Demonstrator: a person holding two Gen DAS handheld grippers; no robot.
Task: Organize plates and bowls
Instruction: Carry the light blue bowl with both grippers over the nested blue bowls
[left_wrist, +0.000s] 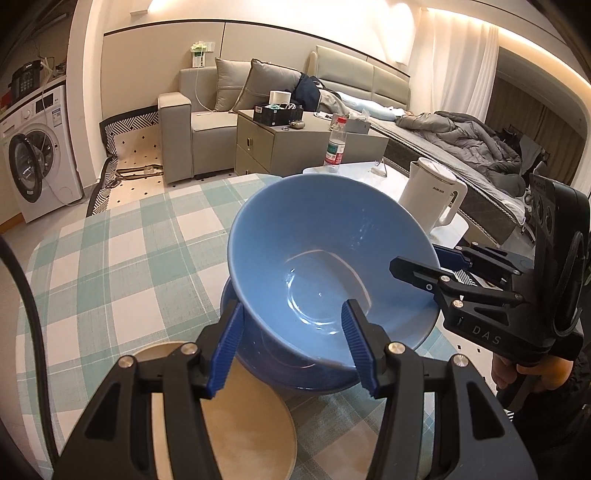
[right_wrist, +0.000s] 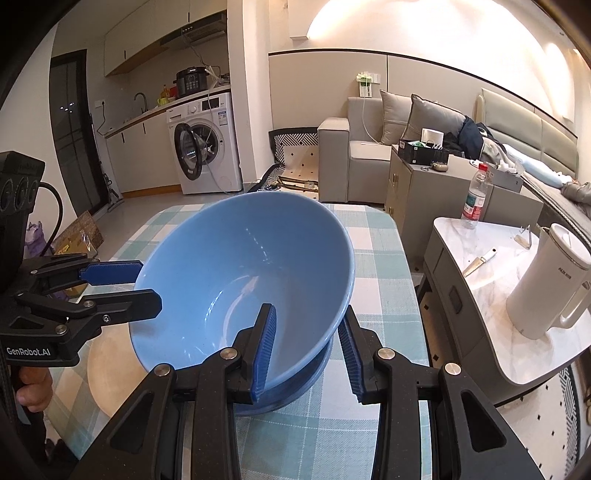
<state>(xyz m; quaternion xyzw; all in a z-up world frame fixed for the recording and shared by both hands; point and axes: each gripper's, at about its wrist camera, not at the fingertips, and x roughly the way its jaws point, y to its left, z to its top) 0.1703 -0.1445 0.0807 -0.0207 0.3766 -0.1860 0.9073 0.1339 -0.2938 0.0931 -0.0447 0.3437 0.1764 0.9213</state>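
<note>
Two grippers carry one blue bowl (left_wrist: 325, 266) — left gripper (left_wrist: 291, 347) and right gripper (right_wrist: 308, 350), fingers clamped on opposite rim walls. Bowl tilted, just above darker blue bowl (left_wrist: 295, 373); nesting nearly done. Tan plate (left_wrist: 236, 417) beside it on counter (left_wrist: 110, 258) — unsorted.

The left gripper (left_wrist: 291, 343) points forward and downward, its blue-padded fingers (left_wrist: 355, 343) straddling the near-left rim of the blue bowl (left_wrist: 325, 258), one pad outside the wall and one inside, both against it. The right gripper (right_wrist: 308, 349) takes the bowl's near-right rim the same way, its inner pad (right_wrist: 267, 350) lying on the inside wall and the outer one under the rim (the contact there is partly hidden). A bare hand (left_wrist: 532, 373) wraps the right gripper's handle low at the right, and fingers (right_wrist: 33, 387) curl round the left one's handle.
</note>
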